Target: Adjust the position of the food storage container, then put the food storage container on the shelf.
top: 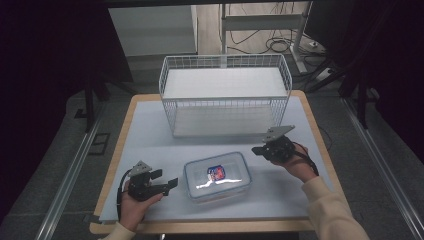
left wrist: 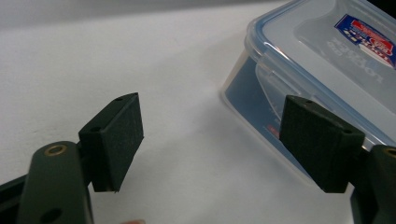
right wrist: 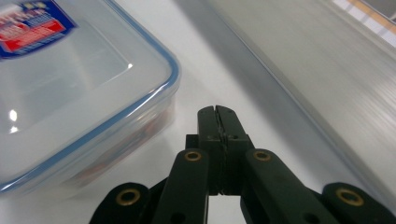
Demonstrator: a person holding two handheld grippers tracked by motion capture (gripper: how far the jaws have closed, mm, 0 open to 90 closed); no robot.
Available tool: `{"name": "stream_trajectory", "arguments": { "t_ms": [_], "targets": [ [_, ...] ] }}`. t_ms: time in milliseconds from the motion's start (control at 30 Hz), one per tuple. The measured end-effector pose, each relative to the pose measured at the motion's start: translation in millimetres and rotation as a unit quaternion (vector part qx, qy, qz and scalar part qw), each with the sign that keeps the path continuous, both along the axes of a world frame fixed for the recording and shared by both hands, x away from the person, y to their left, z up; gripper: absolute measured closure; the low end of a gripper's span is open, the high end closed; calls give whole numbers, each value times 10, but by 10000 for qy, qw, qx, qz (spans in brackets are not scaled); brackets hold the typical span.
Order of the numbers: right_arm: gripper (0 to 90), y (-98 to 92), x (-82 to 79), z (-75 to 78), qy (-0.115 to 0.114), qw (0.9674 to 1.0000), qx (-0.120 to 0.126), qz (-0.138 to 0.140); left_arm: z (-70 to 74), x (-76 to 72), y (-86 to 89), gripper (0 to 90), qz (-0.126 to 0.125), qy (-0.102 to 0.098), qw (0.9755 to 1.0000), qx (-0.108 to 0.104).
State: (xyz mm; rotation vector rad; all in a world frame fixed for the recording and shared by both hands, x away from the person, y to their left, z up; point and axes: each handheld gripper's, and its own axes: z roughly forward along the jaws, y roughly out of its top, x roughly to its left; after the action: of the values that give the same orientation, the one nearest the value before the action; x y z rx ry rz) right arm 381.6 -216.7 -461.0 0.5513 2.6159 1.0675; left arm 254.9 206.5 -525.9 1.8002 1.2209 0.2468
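Left gripper (top: pixel 167 181) gapes beside lidded container (top: pixel 217 176) — right gripper (top: pixel 256 149) closed.

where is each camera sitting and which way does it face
High view: above the person's side, looking forward and down on the table; shows both hands, left gripper, right gripper.
Left gripper view: along its open jaws toward the container.
Right gripper view: along its shut jaws, container at left.
Shared: the lidded plastic container.
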Motion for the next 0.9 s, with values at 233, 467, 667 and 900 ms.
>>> {"name": "stream_trajectory", "arguments": {
  "t_ms": [233, 467, 667, 900],
  "targets": [
    [764, -245, -250, -78, 517, 9960, 546, -487, 28, -12, -9, 211, 32, 50, 10000, -26],
    [417, -286, -299, -114, 1147, 9819, 1285, -783, 69, -23, 9, 196, 128, 110, 9997, -167],
    [366, -303, -292, -106, 1424, 9743, 1479, -932, 91, -23, 40, 154, 281, 249, 9987, -352],
    [280, -289, -293, -86, 1505, 9706, 1614, -963, 128, -73, -17, 146, 69, 515, 9953, -815]
  ]
}}
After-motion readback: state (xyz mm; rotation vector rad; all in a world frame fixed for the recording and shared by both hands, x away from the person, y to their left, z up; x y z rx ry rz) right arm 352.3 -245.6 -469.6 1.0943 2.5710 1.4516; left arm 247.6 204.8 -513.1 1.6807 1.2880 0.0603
